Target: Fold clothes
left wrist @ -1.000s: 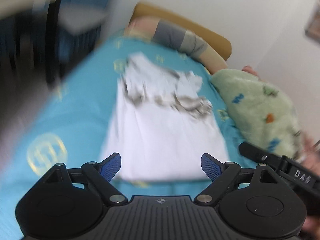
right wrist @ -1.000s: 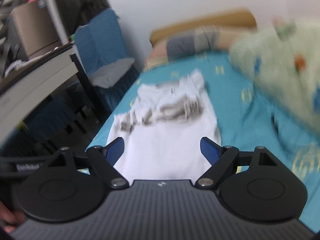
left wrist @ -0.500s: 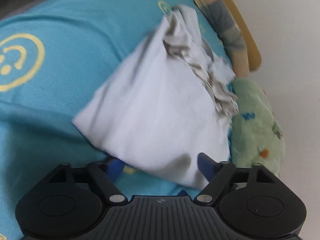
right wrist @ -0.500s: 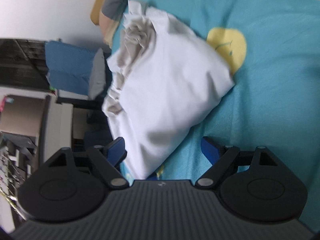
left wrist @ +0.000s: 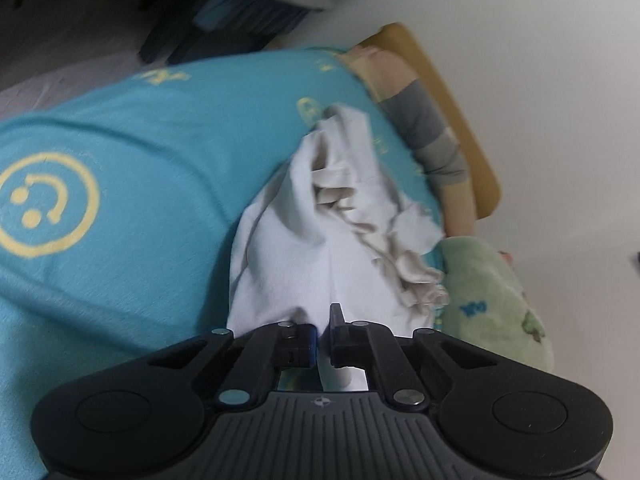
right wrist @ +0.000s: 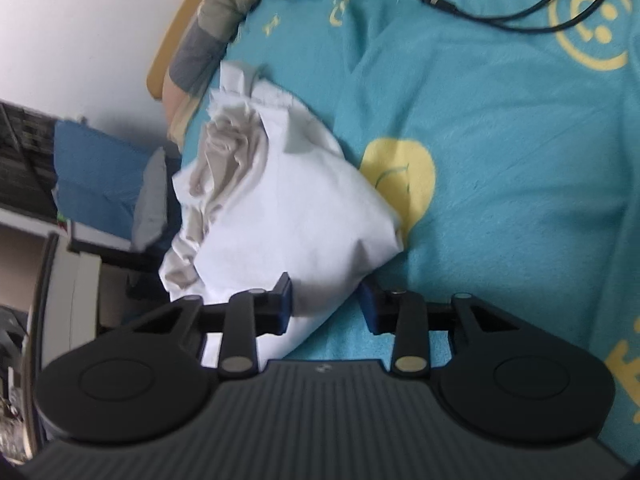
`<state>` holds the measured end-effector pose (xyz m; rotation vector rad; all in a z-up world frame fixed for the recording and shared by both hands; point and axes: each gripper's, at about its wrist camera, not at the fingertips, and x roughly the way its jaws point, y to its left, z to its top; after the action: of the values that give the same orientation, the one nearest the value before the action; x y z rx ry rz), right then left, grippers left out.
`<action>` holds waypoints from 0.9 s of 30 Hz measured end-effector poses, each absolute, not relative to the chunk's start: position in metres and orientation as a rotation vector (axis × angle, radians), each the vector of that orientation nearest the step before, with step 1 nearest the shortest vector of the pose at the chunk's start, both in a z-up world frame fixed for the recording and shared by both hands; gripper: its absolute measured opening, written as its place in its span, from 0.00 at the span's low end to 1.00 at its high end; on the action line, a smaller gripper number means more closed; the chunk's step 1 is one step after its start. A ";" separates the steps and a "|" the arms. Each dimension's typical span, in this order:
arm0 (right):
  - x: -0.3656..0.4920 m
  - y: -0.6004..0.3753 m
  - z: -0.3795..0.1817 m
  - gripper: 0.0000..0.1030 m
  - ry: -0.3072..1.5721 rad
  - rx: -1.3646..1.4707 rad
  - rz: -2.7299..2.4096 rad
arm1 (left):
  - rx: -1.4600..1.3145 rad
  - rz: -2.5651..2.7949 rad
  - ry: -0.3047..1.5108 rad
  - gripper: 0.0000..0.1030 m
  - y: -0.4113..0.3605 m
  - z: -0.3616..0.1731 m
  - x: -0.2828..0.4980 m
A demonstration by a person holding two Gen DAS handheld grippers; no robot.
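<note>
A white garment [left wrist: 320,240] lies on the teal bed sheet [left wrist: 140,160], its crumpled beige-grey end toward the headboard. My left gripper [left wrist: 324,332] is shut on the garment's near edge, and the cloth bunches up out of the closed pads. In the right wrist view the same garment [right wrist: 288,208] has its near corner between the blue pads of my right gripper [right wrist: 326,304]. Those jaws are closing. The left pad touches the cloth, while a sliver of sheet still shows by the right pad.
A green plush blanket [left wrist: 500,288] lies beside the garment. A striped pillow [left wrist: 432,132] rests against the wooden headboard [left wrist: 460,120]. A black cable [right wrist: 500,16] crosses the sheet at the far right. A blue chair [right wrist: 100,168] and a desk edge [right wrist: 60,280] stand off the bed's left side.
Both grippers came down to the garment's near edge and rolled. The left jaws went from wide apart to shut on the cloth. The right jaws narrowed around the corner.
</note>
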<state>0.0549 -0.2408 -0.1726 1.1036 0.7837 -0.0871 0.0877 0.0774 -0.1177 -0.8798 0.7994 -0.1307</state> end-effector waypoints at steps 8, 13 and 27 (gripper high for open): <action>0.049 -0.268 -0.173 0.19 0.716 1.179 -0.103 | -0.832 -0.162 0.739 0.05 0.071 -0.104 0.082; 0.048 -0.263 -0.142 0.13 0.625 1.088 -0.038 | -0.811 -0.197 0.626 0.04 0.075 -0.084 0.068; -0.040 -0.266 -0.062 0.11 0.425 1.076 0.220 | -0.724 -0.304 0.385 0.03 0.080 -0.001 -0.049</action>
<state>-0.0397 -0.2662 -0.0619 1.0758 0.4250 0.2197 -0.0487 0.0805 -0.0010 -0.7236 0.3846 -0.3045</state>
